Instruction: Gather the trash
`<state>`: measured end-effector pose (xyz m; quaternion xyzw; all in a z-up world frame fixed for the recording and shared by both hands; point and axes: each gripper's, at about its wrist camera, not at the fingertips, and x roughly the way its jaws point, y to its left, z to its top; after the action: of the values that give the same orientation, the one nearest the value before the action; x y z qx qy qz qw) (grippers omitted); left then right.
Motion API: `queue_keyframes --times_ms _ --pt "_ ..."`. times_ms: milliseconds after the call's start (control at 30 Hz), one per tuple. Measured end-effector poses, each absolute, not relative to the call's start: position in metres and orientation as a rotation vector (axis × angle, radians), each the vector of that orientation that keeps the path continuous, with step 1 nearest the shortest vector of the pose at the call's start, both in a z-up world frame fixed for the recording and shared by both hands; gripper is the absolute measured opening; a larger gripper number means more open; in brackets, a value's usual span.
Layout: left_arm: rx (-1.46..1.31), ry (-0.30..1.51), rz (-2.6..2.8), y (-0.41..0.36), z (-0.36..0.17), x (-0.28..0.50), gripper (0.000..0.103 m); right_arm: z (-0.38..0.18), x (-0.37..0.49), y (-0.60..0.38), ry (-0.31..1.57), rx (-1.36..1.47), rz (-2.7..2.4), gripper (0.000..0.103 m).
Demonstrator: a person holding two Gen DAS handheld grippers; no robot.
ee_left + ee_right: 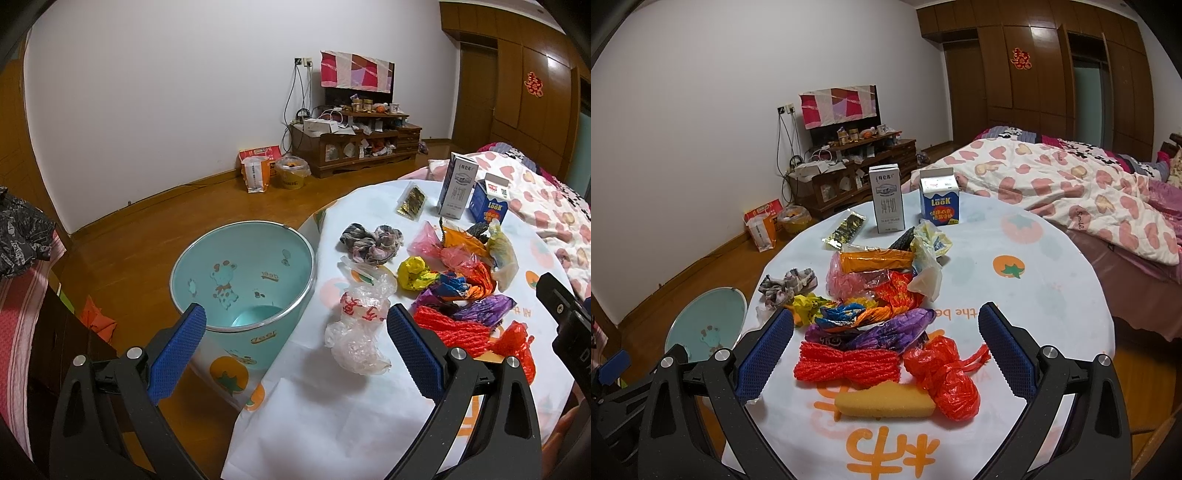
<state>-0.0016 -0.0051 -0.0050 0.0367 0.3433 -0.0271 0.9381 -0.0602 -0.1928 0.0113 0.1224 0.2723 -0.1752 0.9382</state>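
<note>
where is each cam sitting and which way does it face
Left wrist: on the left tool, open above the table's left edge, facing the teal bin and clear plastic bag; the right tool's body shows at right.
Right wrist: on the right tool, open, facing the red mesh and sponge.
Shared: milk carton, trash pile, bin.

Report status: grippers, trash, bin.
Left gripper open, right gripper open, both empty. Trash pile untouched on round table. Teal bin empty, unobstructed.

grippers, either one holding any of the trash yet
No. The left gripper and right gripper are both open and empty above the table.
</note>
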Motion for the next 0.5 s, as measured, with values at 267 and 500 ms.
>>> queue_keyframes --times_ms 267,500 --pt "0.073 0.702 -0.055 -0.0049 -0.0048 -0.0014 0.096 0.0116 -0.0602 -0.1924 0.556 0.249 -0.358 0.099" --pt "0.072 0.703 -0.056 -0.0059 -0.004 -0.0024 0.096 0.0129 -0.0601 -0.1924 0.558 0.249 -0.357 0.099"
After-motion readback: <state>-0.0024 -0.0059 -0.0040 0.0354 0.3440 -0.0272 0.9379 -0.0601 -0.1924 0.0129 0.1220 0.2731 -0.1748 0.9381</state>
